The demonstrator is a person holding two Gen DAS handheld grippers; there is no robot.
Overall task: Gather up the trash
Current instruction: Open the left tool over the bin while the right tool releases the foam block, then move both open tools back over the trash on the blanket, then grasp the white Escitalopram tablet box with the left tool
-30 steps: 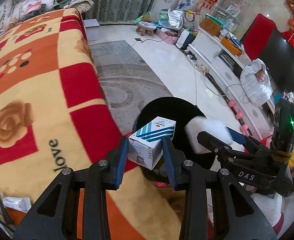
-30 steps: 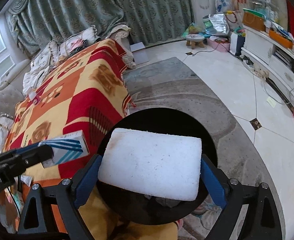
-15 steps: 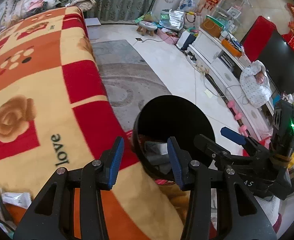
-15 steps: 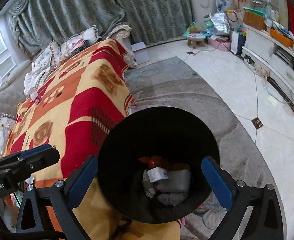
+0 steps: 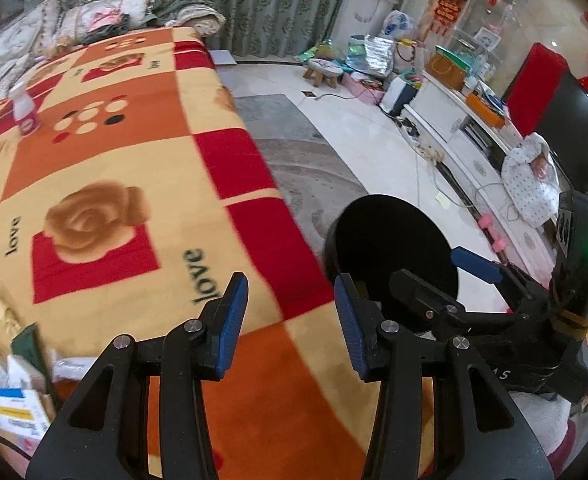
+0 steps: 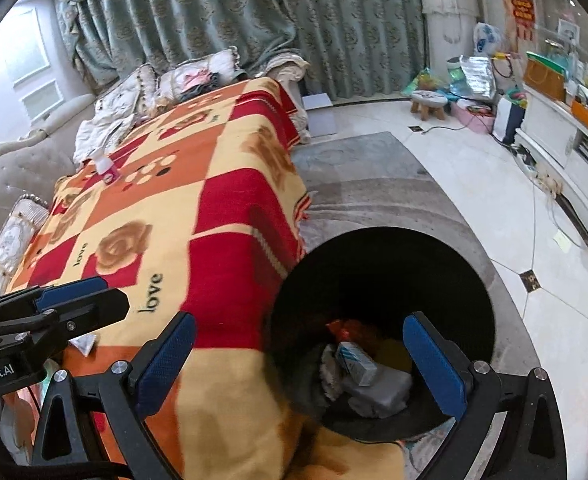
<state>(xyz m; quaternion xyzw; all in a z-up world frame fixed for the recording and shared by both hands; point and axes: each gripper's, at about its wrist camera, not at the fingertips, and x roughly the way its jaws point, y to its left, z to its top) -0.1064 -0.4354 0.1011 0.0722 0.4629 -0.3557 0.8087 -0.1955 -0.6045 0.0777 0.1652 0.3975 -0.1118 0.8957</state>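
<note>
A black round bin [image 6: 386,264] stands on the floor against the blanket-covered table [image 6: 173,208]. Inside it lie a blue-striped white box [image 6: 356,362], a pale foam block [image 6: 382,390] and a red wrapper [image 6: 342,328]. My right gripper [image 6: 300,344] hangs open and empty above the bin's near rim. My left gripper [image 5: 289,304] is open and empty over the blanket's edge, left of the bin [image 5: 394,240]. A white bottle with a pink label [image 5: 23,110] stands far back on the blanket. Boxes and papers [image 5: 13,400] lie at the near left corner.
A small white packet [image 6: 83,344] lies on the blanket under the left gripper [image 6: 93,300]. A grey rug [image 6: 374,184] and pale tiles spread beyond the bin. A white TV cabinet [image 5: 454,120] lines the right wall. A small stool [image 5: 324,70] and bags stand by the curtain.
The striped box left the left gripper and the foam block left the right one; both now lie in the bin. Both grippers opened and shifted left, toward the blanket.
</note>
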